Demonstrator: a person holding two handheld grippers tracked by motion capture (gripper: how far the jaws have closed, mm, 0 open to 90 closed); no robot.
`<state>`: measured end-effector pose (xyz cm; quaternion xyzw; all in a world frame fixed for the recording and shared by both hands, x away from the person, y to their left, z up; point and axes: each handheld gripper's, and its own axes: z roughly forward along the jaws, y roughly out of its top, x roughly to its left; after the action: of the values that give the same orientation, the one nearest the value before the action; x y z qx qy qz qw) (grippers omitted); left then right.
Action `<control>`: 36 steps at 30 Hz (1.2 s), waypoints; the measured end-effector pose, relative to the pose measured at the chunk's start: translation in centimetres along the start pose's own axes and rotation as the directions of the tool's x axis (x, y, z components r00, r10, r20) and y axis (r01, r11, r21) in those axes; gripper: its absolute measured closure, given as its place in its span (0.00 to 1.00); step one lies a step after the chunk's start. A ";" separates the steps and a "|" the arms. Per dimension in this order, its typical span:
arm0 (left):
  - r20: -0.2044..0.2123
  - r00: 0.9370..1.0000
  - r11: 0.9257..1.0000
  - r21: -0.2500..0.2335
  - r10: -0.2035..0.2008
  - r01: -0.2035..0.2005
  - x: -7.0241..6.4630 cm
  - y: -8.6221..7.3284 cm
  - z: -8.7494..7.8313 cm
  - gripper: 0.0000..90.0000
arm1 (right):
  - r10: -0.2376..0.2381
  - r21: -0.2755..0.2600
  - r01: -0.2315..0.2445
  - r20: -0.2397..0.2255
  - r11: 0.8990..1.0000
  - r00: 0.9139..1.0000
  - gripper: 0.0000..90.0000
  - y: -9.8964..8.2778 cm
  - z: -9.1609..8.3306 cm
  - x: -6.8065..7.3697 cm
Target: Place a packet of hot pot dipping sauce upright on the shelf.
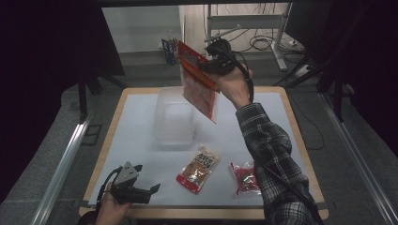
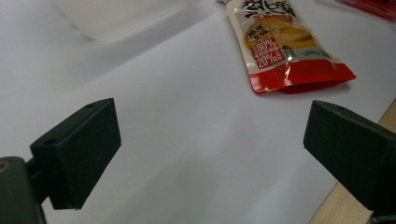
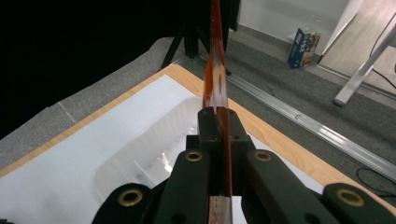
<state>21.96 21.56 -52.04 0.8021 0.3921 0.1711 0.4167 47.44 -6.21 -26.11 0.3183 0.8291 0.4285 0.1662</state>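
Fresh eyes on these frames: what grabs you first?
The right tongs stand out, raised over the far half of the table and clamped on the top edge of a large red-and-white snack bag that hangs above a clear plastic container. Nearer the front edge, an orange-and-red sauce pouch and a small red packet lie flat on the white table. The left tongs rest open at the front left corner.

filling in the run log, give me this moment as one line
right hand-held gripper: shut on snack bag, held above clear tub | left hand-held gripper: open, low over table | on table: soup pouch, red packet
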 end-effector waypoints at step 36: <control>-0.033 0.997 0.996 0.055 0.075 -0.073 -0.7 -0.2 0.8 0.02 | 0.054 0.043 -0.054 0.001 0.998 0.999 0.98 -1.2 12.5 2.3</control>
<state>21.96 20.66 -52.61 0.8238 0.3737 0.1899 0.3816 52.13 2.36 -34.30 0.3440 0.8293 0.4148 0.1477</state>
